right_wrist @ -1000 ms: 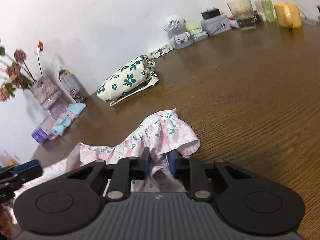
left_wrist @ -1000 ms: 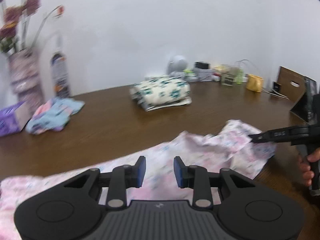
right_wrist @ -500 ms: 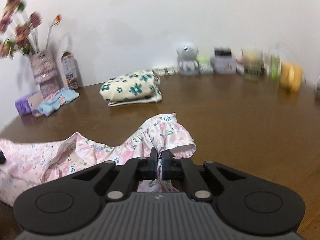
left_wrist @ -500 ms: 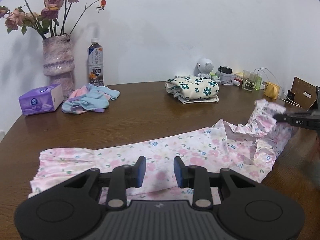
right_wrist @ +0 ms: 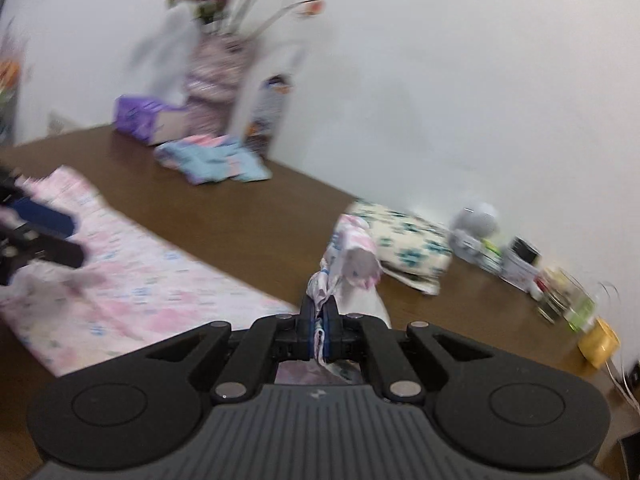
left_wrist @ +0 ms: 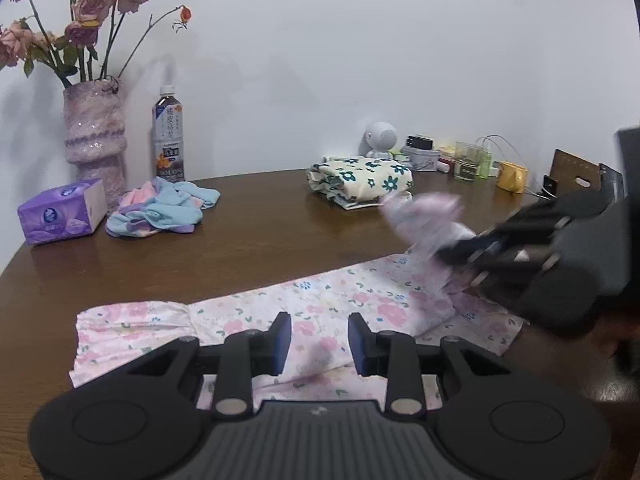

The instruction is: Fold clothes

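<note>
pink floral garment [left_wrist: 320, 312]: spread flat on brown table [left_wrist: 248, 248] | right gripper [right_wrist: 319, 312]: clamped on its raised ruffled end, cloth pinched between pads | left gripper [left_wrist: 319, 338]: jaws parted over the near edge, gripping nothing

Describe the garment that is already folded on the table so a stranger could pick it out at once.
Start at the brown wooden table and look to its far edge along the white wall. There, just in front of the small white round robot figure, lies the folded garment. It is cream with dark teal flowers, a neat bundle, unlike the pink floral garment spread flat and the crumpled blue-pink pile.
</note>
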### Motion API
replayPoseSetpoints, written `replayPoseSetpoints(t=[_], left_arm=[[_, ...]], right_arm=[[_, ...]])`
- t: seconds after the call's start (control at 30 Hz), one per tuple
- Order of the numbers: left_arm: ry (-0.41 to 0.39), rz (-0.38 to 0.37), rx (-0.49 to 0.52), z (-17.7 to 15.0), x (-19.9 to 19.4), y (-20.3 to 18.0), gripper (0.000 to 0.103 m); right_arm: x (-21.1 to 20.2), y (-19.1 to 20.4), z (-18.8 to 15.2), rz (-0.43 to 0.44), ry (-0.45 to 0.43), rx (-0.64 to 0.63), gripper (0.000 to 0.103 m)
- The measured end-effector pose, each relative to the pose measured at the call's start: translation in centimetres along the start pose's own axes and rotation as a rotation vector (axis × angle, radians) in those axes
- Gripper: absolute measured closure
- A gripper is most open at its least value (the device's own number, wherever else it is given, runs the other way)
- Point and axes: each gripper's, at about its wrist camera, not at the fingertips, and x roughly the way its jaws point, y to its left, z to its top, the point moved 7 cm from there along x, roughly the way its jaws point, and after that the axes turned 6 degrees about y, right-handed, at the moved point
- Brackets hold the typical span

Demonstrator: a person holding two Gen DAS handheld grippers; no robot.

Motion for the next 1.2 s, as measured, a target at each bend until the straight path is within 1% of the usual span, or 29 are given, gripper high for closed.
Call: replayPoseSetpoints(t=[0.07,0.13,0.3,0.33,0.37,0.47,0.57,0.63,0.73,0.83,0.9,1.0,1.03,1.13,1.2], left_arm=[[0.000,-0.016,0.001,-0.3,-0.3,0.2,0.073],[-0.001,-0.023,0.001,-0.6,-0.6,0.5,0.073],[-0.016,-0.011,-0.029,-1.3,-1.6,1.8,0.071],[-0.021,-0.005,-0.038,-1.4,-1.9,2.1,0.068],[-0.028,0.002,-0.048,-1.4,-2.2,2.5,0.067],[-0.037,0.017,-0.070,-1.4,-2.7,3.2,0.066],[-0.033,0.016,-0.062,-1.1,-2.8,2.9,0.066],[-0.030,-0.005,-0.038,-0.6,-2.5,1.9,0.064],[-0.023,-0.057,0.001,0.3,-1.7,-0.1,0.060],[0.004,-0.119,0.057,1.3,0.0,-2.7,0.056],[0.037,-0.129,0.104,1.7,1.2,-4.4,0.054],[0.064,-0.178,0.189,1.8,2.2,-6.9,0.050],[0.069,-0.191,0.220,1.8,2.4,-7.8,0.046],[0.085,-0.194,0.298,1.5,3.5,-9.8,0.044],[0.104,-0.167,0.353,1.3,4.5,-10.9,0.044]], right_arm=[[0.9,2.7,-0.1,-0.009,0.028,-0.051,0.100],[1.8,4.5,-0.4,-0.011,0.059,-0.073,0.100],[3.1,6.6,-0.8,-0.008,0.103,-0.067,0.098],[3.1,6.8,-0.8,-0.003,0.105,-0.065,0.096],[3.1,7.1,-0.9,0.002,0.108,-0.063,0.093],[2.0,7.5,-0.7,0.059,0.087,-0.036,0.072],[-0.6,7.2,-0.3,0.141,0.037,0.014,0.071],[-2.8,6.4,-0.2,0.173,-0.011,0.045,0.070],[-5.0,4.2,-0.5,0.151,-0.053,0.075,0.068],[-5.4,1.8,-1.9,0.113,-0.042,0.109,0.068],[-4.9,0.1,-3.0,0.098,-0.022,0.143,0.068],[-4.5,-1.3,-4.1,0.131,-0.015,0.172,0.068],[-4.3,-1.6,-4.4,0.137,-0.014,0.173,0.067],[-3.7,-2.2,-5.3,0.146,-0.003,0.161,0.066],[-3.2,-2.5,-5.8,0.177,0.001,0.166,0.066]])
